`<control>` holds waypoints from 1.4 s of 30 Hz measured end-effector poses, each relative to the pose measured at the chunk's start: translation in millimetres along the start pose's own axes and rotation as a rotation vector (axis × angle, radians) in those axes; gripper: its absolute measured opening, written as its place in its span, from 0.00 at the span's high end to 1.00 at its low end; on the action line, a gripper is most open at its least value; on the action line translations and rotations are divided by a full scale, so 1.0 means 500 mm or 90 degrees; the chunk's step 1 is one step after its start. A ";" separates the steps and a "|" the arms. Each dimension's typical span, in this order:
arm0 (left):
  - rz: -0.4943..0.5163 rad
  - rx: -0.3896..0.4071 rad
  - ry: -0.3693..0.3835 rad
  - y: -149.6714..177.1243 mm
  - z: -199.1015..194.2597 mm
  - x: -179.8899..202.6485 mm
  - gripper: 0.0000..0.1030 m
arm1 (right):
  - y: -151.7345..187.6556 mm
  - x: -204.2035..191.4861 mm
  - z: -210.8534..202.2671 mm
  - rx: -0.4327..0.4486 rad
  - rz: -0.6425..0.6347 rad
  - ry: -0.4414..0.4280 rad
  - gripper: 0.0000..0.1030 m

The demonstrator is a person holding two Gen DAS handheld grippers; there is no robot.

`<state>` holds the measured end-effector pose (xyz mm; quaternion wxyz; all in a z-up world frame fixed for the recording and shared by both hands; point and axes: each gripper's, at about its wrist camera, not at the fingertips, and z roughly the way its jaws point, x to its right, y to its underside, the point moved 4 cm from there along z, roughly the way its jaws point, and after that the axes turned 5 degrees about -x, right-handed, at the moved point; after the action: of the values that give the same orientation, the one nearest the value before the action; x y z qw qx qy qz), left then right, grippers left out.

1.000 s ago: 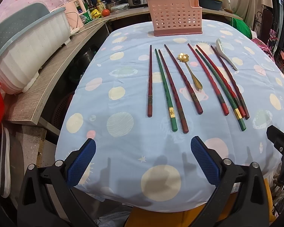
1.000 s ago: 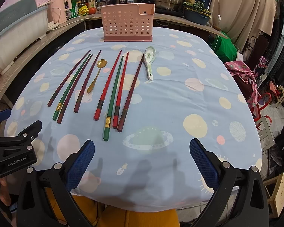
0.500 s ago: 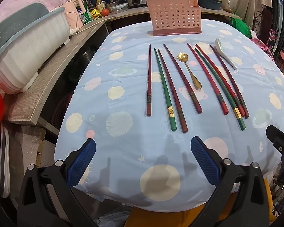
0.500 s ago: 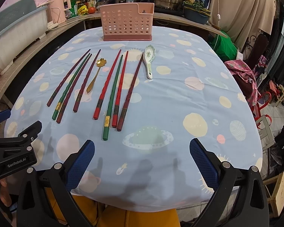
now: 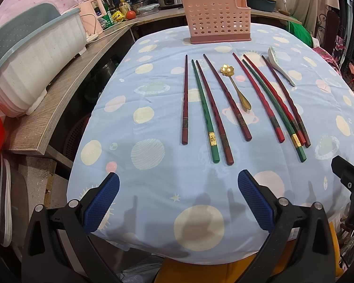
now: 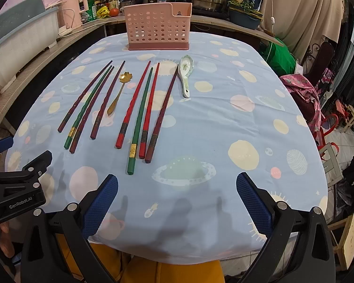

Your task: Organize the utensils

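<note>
Several red, dark red and green chopsticks (image 5: 226, 99) (image 6: 139, 108) lie side by side on the blue tablecloth. Among them rests a gold spoon (image 5: 236, 83) (image 6: 119, 89) with a flower bowl. A white ceramic spoon (image 5: 279, 67) (image 6: 186, 73) lies at the right end of the row. A pink perforated utensil holder (image 5: 216, 20) (image 6: 158, 26) stands upright at the table's far edge. My left gripper (image 5: 178, 200) and right gripper (image 6: 177, 200) both hover open over the near edge, short of the chopstick ends, holding nothing.
A wooden counter (image 5: 59, 89) runs along the left with a white dish rack (image 5: 30, 54) on it. Pots and bottles stand behind the holder. The left gripper's body (image 6: 16, 188) shows at the right view's left edge. The cloth's right half (image 6: 259, 118) is bare.
Both views have shifted only slightly; the utensils lie as before and both grippers stay open.
</note>
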<state>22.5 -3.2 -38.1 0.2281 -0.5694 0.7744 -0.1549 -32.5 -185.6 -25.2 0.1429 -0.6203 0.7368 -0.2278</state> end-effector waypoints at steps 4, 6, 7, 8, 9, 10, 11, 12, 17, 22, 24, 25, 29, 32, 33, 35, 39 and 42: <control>-0.001 0.001 0.000 -0.001 -0.001 -0.001 0.07 | 0.000 0.000 0.000 -0.001 0.000 0.000 0.07; 0.000 0.000 0.001 0.000 0.000 0.000 0.07 | 0.000 0.000 0.000 0.000 0.000 0.000 0.07; 0.000 0.000 0.000 0.000 0.000 0.000 0.07 | 0.000 0.001 0.000 -0.001 0.000 -0.001 0.07; 0.000 -0.001 0.001 0.000 0.001 0.001 0.07 | 0.000 0.000 0.001 -0.001 0.000 0.000 0.07; 0.001 -0.001 0.001 0.000 0.001 0.001 0.07 | 0.000 0.000 0.001 -0.001 0.000 0.000 0.07; 0.001 -0.001 0.001 0.000 0.000 0.002 0.07 | 0.000 0.001 0.000 -0.001 0.000 -0.001 0.07; 0.001 -0.001 0.002 0.001 0.001 0.002 0.07 | 0.000 0.001 0.000 -0.001 0.000 0.000 0.07; 0.002 -0.002 0.001 0.001 0.000 0.004 0.07 | 0.000 0.001 0.001 -0.001 0.000 0.000 0.07; 0.002 -0.003 0.001 0.001 0.000 0.004 0.07 | 0.000 0.001 0.001 -0.001 0.001 -0.001 0.07; 0.003 -0.004 0.003 0.001 0.001 0.004 0.07 | 0.000 0.001 0.001 -0.002 0.001 -0.001 0.07; 0.003 -0.004 0.003 0.001 0.001 0.004 0.07 | 0.000 0.001 0.002 -0.002 0.001 -0.001 0.07; 0.003 -0.004 0.003 0.001 0.001 0.004 0.07 | 0.000 0.001 0.002 -0.002 0.001 -0.001 0.07; 0.002 -0.004 0.003 0.003 0.001 0.003 0.07 | 0.001 0.003 0.003 -0.003 0.002 -0.001 0.07; 0.002 -0.004 0.003 0.002 0.002 0.004 0.07 | 0.003 0.003 0.004 -0.002 0.002 -0.001 0.07; 0.002 -0.005 0.003 0.001 0.002 0.003 0.07 | 0.003 0.003 0.004 -0.002 0.002 -0.001 0.07; 0.002 -0.006 0.003 0.002 0.002 0.003 0.07 | 0.002 0.003 0.004 -0.003 0.002 -0.001 0.07; 0.001 -0.006 0.003 0.002 0.002 0.004 0.07 | 0.002 0.003 0.003 -0.003 0.003 -0.001 0.07; 0.002 -0.005 0.003 0.003 0.002 0.005 0.07 | 0.002 0.000 0.004 -0.003 0.003 -0.001 0.07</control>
<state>21.2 -5.2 -40.0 0.2239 -0.5687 0.7766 -0.1528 -32.2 -185.7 -27.5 0.1428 -0.6192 0.7386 -0.2251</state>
